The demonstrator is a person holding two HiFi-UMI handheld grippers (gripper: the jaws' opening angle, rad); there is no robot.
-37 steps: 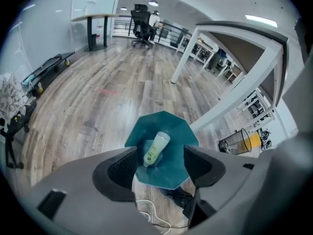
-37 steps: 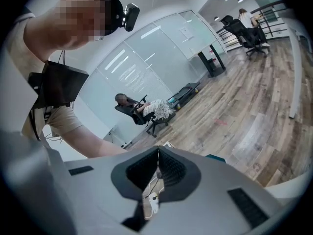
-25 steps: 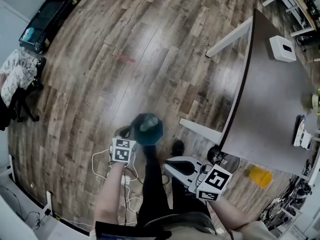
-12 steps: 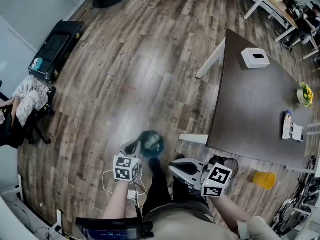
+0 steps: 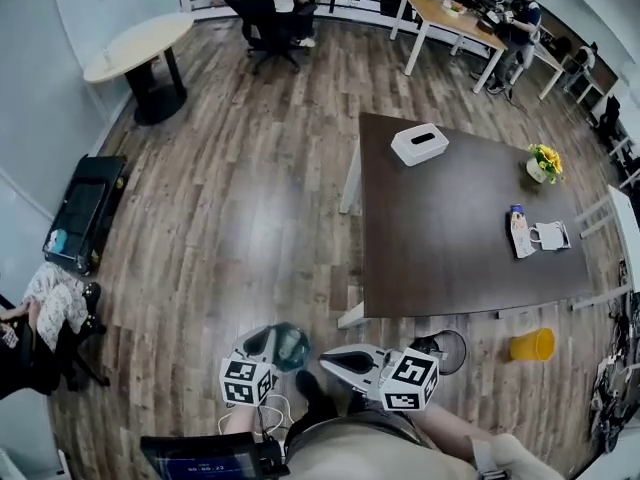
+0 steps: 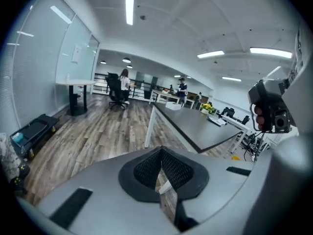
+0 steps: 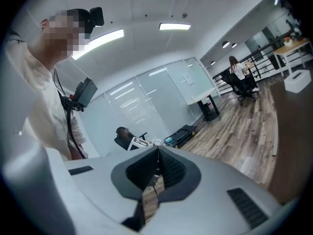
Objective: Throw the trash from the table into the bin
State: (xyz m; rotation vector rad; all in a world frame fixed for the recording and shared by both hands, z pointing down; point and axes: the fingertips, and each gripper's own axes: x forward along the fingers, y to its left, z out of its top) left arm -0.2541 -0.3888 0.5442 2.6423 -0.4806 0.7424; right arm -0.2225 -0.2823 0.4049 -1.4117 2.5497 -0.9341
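Since the earlier frames, both grippers have been raised and now sit lower in the head view, while far more of the room has come into sight, including the whole dark table (image 5: 440, 248). The left gripper (image 5: 252, 341) is clenched: in the left gripper view its jaws are pressed together with nothing between them. The right gripper (image 5: 327, 358) is likewise clenched and empty, as shown in the right gripper view. The teal bin (image 5: 292, 347) stands on the wooden floor (image 5: 230, 198), just beside the left gripper's tip and partly covered by it, near the table's front corner. On the table, a white box (image 5: 419, 144) lies near the far end, a pot of yellow flowers (image 5: 543, 161) stands at the far right corner, and two small items are placed side by side near the right edge: a flat packet (image 5: 517, 232) and a white object (image 5: 550, 235). Whether these are trash cannot be determined. A yellow cup (image 5: 531, 344) lies on the floor beyond the table's near right corner, well apart from the bin.
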